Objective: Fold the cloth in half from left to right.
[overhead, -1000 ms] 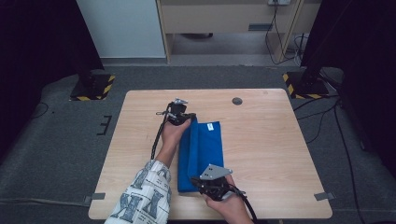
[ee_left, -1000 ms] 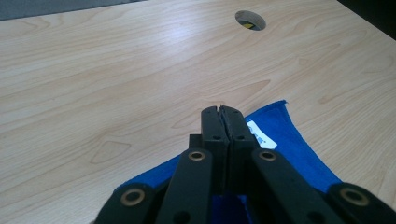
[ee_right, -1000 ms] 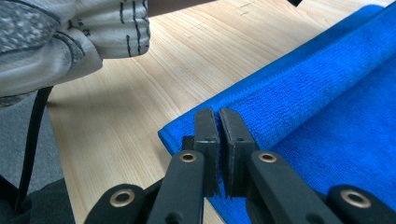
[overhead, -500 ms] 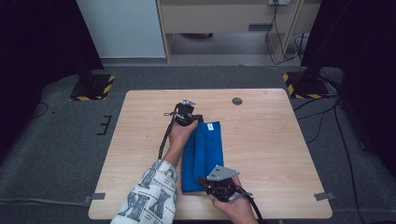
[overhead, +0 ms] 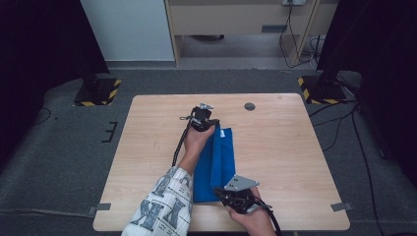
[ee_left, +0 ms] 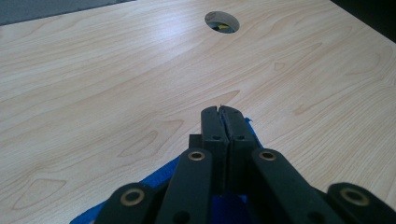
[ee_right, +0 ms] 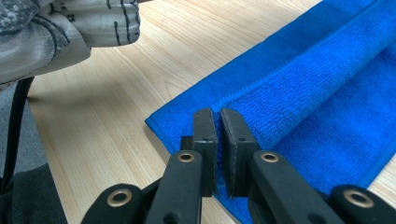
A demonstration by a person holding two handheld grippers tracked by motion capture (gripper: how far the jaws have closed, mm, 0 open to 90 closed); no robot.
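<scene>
While I hold both corners of one long edge of the blue towel (overhead: 216, 162), the fold is only partly made. The towel lies in the middle of the worktop (overhead: 295, 147), running from near to far, with that edge lifted over the rest. My left gripper (overhead: 202, 118) is at the far end, its jaws pressed together on the far corner of the cloth. My right gripper (overhead: 238, 196) is at the near end, its jaws pinching the near corner, a thin layer of towel between them. I judge that the carried edge has yet to be laid flat on the opposite side; then both grips need letting go and the fold smoothing.
</scene>
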